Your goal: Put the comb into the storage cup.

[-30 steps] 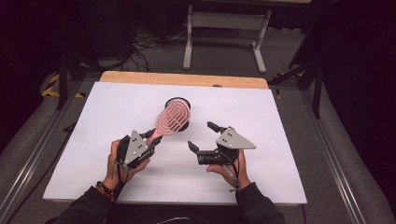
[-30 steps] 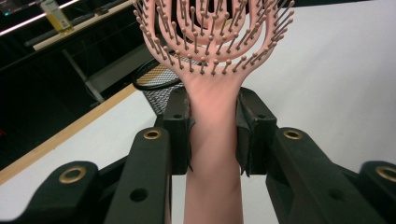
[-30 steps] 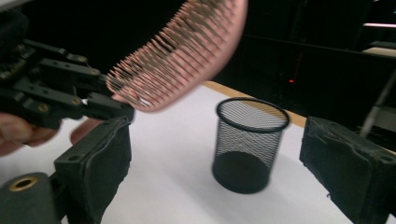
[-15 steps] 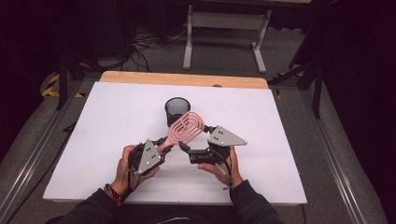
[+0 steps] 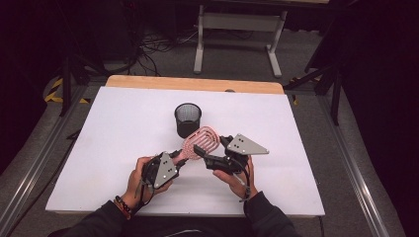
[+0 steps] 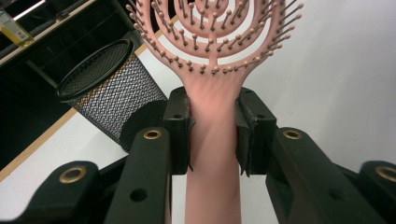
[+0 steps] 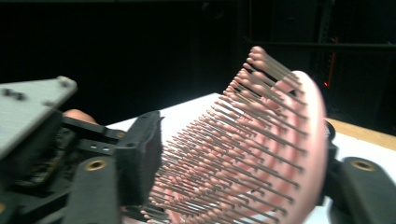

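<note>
My left gripper [image 5: 179,159] clamps the smooth handle of the pink plastic vented hairbrush [image 5: 200,142], just in front of the black wire-mesh cup [image 5: 188,119]; my right gripper's [image 5: 213,152] jaws stand apart around its bristled oval head

Pink hairbrush [image 6: 212,28] head — cropped by top edge
</note>
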Available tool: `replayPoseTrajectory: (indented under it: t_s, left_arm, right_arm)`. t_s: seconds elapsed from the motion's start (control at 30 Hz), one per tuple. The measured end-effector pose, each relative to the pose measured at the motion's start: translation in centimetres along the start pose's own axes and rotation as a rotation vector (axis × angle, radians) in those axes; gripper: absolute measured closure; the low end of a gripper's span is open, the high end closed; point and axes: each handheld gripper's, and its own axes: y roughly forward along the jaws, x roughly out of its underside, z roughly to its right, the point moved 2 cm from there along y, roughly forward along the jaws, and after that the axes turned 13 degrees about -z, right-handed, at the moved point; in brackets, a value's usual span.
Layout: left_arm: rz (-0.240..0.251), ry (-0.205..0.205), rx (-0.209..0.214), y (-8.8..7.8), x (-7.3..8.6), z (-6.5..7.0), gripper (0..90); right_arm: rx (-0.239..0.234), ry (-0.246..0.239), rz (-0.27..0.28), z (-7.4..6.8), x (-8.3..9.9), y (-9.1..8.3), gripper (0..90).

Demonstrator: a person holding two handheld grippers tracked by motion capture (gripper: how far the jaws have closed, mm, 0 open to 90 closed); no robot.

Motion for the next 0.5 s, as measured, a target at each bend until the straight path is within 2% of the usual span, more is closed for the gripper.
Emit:
replayPoseTrajectory:
  t_s: [0.03,0.07,0.2,0.5]
  left_arm:
    - [-0.011,0.002,0.001,0.13,0.03,0.03,69.7]
    - [-0.011,0.002,0.001,0.13,0.03,0.03,69.6]
    - [-0.016,0.007,-0.001,0.3,0.07,0.24,69.6]
    - [-0.012,0.023,-0.018,0.54,0.29,0.57,69.6]
  right_arm:
    - [-0.007,-0.021,0.011,-0.35,-0.13,-0.18,42.8]
    - [-0.007,-0.021,0.011,-0.35,-0.13,-0.18,42.8]
    - [-0.002,-0.054,0.007,-0.81,-0.16,-0.33,54.3]
    - [-0.034,-0.064,0.003,-1.35,-0.22,-0.65,61.2]
